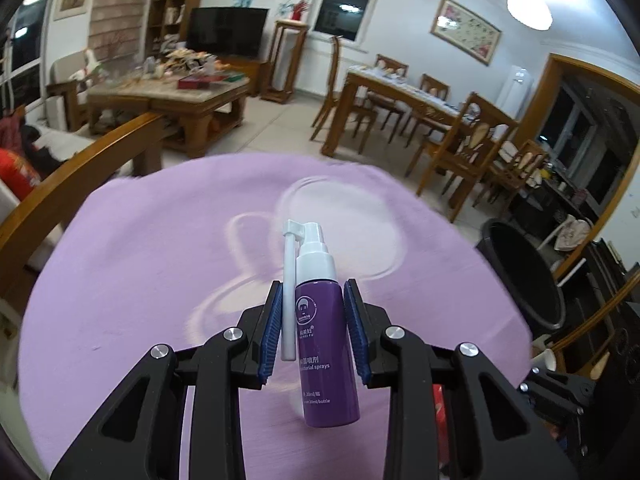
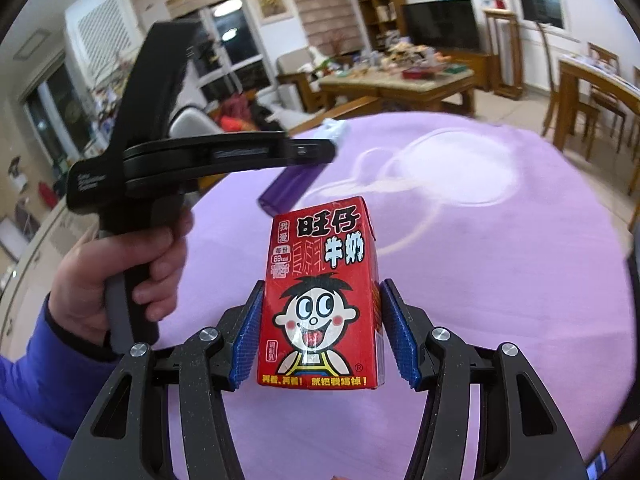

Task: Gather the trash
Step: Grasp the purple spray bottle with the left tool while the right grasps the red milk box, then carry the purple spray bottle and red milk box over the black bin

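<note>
**Two grips in the air, both of them shallow**

Lavender cloth is covering the round table (image 1: 120, 260) under both of my hands, with the living room spreading out behind it and a dark bin (image 1: 520, 276) sitting off the table's right edge in the left wrist view. That bin is probably where both pieces are heading.

My right gripper (image 2: 320, 332) is clamping the red milk carton (image 2: 320, 292), the blue fingers (image 2: 248, 336) pressing on its two sides. The carton's bottom edge is hanging clear of the cloth. It is thin card, so I am judging that a hard squeeze could buckle it and push out any leftover milk, while a light one could let it slide down between the pads.

My left gripper (image 1: 312, 332) is clamped on the purple spray bottle (image 1: 324, 344), which is standing upright and off the cloth. Its smooth round body could twist or slip out. The long white nozzle (image 1: 288, 292) is lying against the left pad, and pressure there could snap it or tilt the bottle.

With both hands close together, I am also risking a knock between the two loads.
</note>
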A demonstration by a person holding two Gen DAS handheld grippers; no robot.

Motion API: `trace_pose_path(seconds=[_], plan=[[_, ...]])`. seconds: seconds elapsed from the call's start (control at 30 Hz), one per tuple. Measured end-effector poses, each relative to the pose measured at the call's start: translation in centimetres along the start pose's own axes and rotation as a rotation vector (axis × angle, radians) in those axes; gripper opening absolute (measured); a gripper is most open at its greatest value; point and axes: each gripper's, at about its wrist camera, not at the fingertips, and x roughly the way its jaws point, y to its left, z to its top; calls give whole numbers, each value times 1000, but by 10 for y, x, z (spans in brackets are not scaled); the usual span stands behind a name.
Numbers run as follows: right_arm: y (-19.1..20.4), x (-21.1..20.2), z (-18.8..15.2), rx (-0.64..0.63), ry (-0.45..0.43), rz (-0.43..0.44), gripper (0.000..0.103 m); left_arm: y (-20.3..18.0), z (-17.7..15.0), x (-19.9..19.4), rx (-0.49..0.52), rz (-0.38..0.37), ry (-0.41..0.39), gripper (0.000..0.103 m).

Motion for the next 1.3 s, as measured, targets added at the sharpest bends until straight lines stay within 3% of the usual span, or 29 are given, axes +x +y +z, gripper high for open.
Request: trace_pose_path(seconds=[0.27, 0.6, 0.9, 1.3], plan=[[-100, -89, -19, 139, -124, -153, 56, -84, 19, 22, 77, -147, -12, 31], [-248, -192, -77, 381, -276, -374, 56, -192, 23, 79, 161, -333, 64, 31], [-337, -210, -122, 511, -297, -433, 56, -263, 13, 132, 205, -430, 153, 31], [-372, -203, -133, 581, -314, -424, 56, -298, -1, 175, 242, -410, 222, 31]])
